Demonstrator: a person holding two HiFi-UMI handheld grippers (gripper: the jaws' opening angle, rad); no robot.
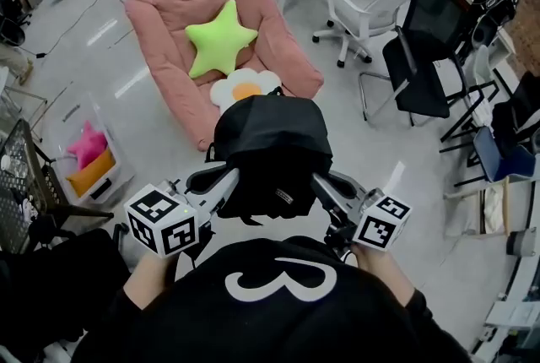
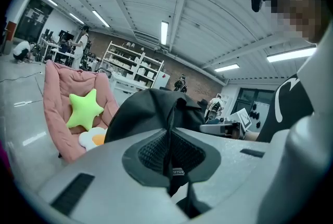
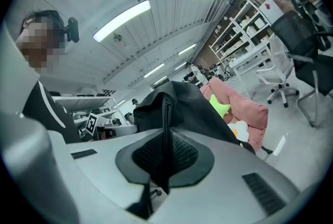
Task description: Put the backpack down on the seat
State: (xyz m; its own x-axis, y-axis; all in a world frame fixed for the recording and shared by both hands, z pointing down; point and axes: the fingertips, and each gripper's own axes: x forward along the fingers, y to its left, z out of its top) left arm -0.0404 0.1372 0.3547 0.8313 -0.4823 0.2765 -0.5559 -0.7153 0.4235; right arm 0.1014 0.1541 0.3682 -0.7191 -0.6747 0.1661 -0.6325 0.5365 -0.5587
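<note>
The backpack (image 1: 270, 152) hangs in mid-view, carried by both grippers and not yet on the seat (image 1: 164, 32), which sits on the floor at its 11 o'clock. The left gripper (image 1: 221, 180), at the backpack's 8 o'clock, has its jaws pinched tight on a thin fold of the black fabric. The right gripper (image 1: 326, 186), at 4 o'clock, is clamped the same way on its own side. A star cushion (image 1: 219, 36) lies on the seat, with an egg cushion (image 1: 245, 88) at its 5 o'clock — just past the backpack's top edge. Chairs (image 1: 418, 66) stand at 2 o'clock.
</note>
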